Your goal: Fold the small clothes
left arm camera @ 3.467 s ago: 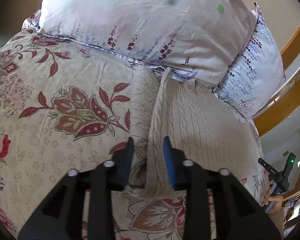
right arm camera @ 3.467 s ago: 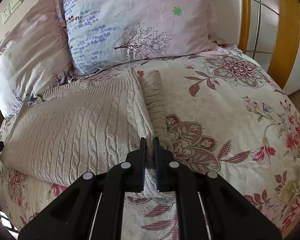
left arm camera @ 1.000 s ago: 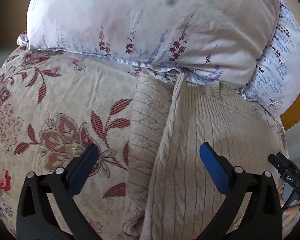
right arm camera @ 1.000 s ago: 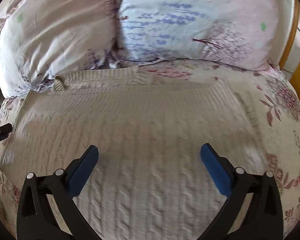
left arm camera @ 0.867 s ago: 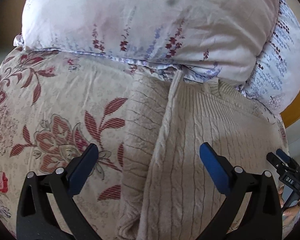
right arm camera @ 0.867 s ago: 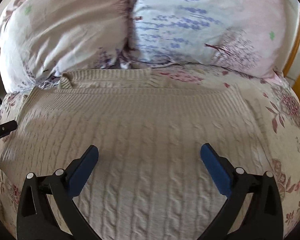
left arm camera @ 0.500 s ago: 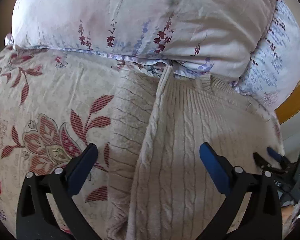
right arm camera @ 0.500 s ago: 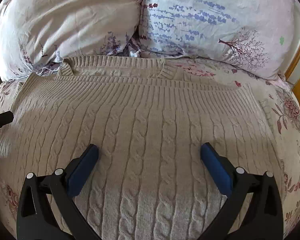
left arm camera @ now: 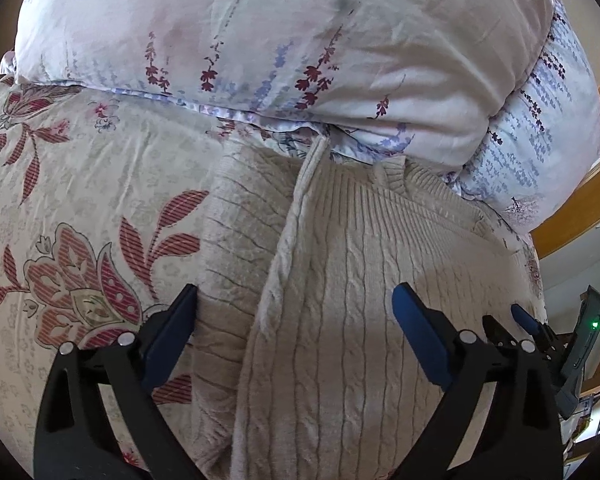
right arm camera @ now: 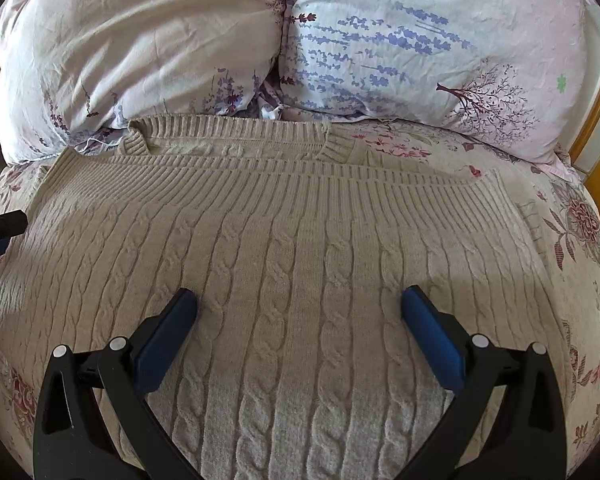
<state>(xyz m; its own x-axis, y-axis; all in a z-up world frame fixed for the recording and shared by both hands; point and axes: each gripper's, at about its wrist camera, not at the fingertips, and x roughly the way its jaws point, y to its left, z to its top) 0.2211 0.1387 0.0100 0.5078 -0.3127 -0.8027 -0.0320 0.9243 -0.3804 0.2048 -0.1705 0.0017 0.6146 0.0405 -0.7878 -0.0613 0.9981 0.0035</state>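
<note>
Left wrist view: left gripper point(left arm camera: 294, 322), jaws spread but just closing a little, straddling the folded edge of beige cable-knit sweater point(left arm camera: 340, 280) on floral bedspread point(left arm camera: 80, 200). Right gripper point(right arm camera: 298, 314) spread wide above sweater's middle, below two pillows point(right arm camera: 420, 40).

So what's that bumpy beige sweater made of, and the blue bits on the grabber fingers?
The sweater looks like thick knitted yarn, maybe wool or acrylic: twisted cable ropes, ribbed rows and a fuzzy matte surface. The blue pads on the fingers look like smooth, slightly rubbery plastic with an even dull sheen; the exact material is unclear.

left tongs point(left arm camera: 294, 308) wide (just narrowing) | right tongs point(right arm camera: 299, 308) wide
</note>
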